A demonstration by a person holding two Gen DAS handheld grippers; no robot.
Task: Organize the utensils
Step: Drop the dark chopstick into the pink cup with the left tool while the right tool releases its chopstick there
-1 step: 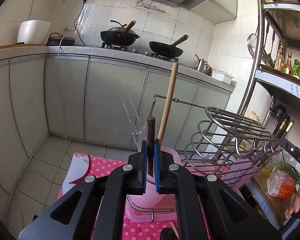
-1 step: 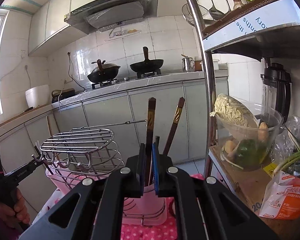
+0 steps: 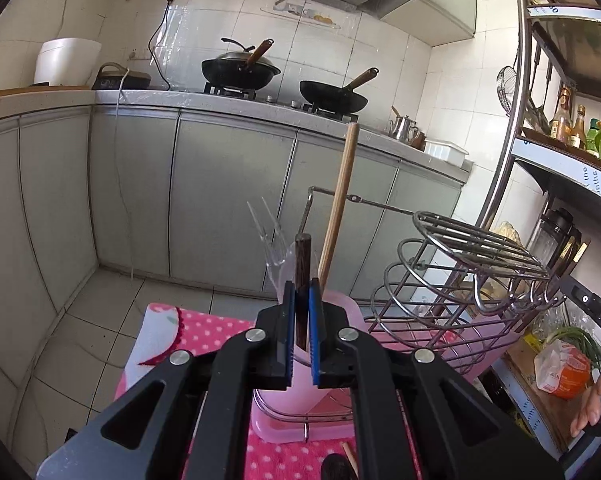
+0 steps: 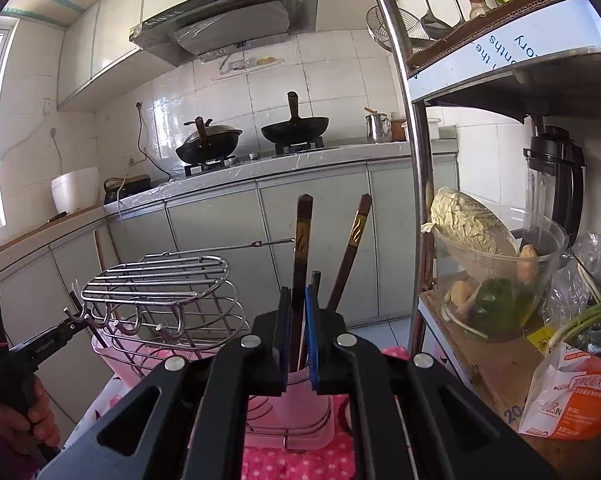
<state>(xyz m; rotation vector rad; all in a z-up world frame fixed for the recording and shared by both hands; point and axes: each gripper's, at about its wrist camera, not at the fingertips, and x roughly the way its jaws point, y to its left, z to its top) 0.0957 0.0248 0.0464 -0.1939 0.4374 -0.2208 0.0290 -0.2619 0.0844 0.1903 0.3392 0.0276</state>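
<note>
My left gripper point(image 3: 301, 300) is shut on a dark wooden utensil handle point(image 3: 302, 264), held upright over a pink utensil cup point(image 3: 334, 316). A light wooden stick point(image 3: 338, 204) and a clear plastic fork point(image 3: 270, 236) stand in that cup. My right gripper point(image 4: 298, 300) is shut on a dark chopstick point(image 4: 301, 240) with gold marks, upright over a pink cup point(image 4: 296, 396). A second dark chopstick point(image 4: 350, 248) leans to the right in that cup, and a short dark stick end point(image 4: 315, 280) shows beside it.
A wire dish rack point(image 3: 468, 264) on a pink tray stands on a pink dotted cloth point(image 3: 204, 328); it also shows in the right wrist view point(image 4: 160, 288). A metal shelf post point(image 4: 416, 184), a glass bowl of vegetables point(image 4: 496, 280) and an orange bag point(image 4: 576, 392) are at right.
</note>
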